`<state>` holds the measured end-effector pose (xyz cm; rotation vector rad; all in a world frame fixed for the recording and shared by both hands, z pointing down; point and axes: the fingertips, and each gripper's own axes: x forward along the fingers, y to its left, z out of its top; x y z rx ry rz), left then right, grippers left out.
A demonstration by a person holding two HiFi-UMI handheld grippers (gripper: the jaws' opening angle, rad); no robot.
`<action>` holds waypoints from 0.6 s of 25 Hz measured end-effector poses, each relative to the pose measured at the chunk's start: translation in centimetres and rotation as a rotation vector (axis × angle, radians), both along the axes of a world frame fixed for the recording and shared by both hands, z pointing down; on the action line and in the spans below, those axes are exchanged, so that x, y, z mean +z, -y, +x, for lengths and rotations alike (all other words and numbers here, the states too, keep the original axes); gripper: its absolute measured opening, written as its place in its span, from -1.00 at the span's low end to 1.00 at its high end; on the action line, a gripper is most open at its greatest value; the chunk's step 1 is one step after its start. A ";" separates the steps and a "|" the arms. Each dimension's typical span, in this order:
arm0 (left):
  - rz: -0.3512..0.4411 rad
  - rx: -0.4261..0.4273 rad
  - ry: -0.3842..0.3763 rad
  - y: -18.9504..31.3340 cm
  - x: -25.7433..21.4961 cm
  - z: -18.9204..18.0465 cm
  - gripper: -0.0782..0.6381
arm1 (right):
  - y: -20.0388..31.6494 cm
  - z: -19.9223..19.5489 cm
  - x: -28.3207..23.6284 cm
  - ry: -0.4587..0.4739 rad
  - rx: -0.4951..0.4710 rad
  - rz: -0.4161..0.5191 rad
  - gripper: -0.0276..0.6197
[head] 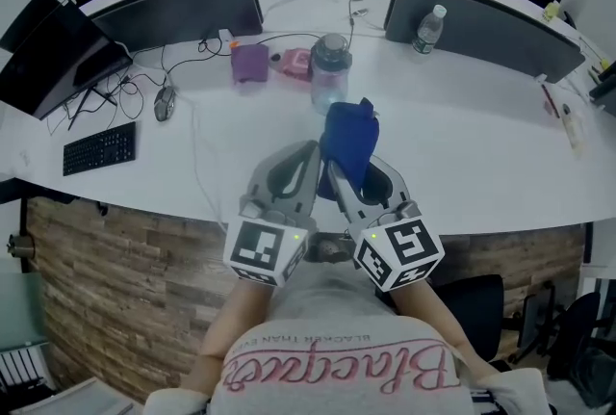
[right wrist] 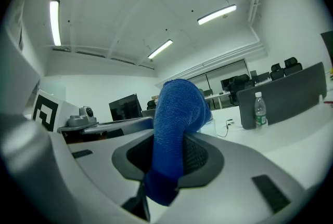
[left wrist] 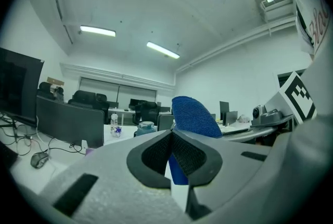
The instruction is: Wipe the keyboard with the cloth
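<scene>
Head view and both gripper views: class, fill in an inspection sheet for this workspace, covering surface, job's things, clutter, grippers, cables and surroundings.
Surface: white curved desk, bare near the person.
Job's things: black keyboard lies at the desk's left end, apart from both grippers; blue cloth is held up off the desk.
Clutter: mouse, purple container, lidded jug, water bottle.
Grippers: right gripper has its fingers shut on the cloth; left gripper has its fingers together beside it, with no clear grip on anything.
Cables: black cable runs behind the mouse.
Surroundings: grey dividers, dark monitor, office chairs beyond.
</scene>
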<state>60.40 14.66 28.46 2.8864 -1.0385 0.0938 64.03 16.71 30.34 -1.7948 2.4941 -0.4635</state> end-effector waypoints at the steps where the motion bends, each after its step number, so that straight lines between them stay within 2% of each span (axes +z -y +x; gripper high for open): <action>1: -0.004 -0.018 -0.003 0.1 0.1 -0.2 -0.77 | 0.1 -0.1 0.1 0.001 -0.010 -0.002 -0.60; 6: -0.006 -0.090 -0.003 0.4 0.1 -1.4 -0.77 | 1.0 -1.0 0.2 0.012 -0.066 -0.011 -0.60; 15: -0.004 -0.230 -0.004 1.0 0.1 -5.4 -0.77 | 2.0 -4.6 0.9 -0.039 -0.191 -0.032 -0.61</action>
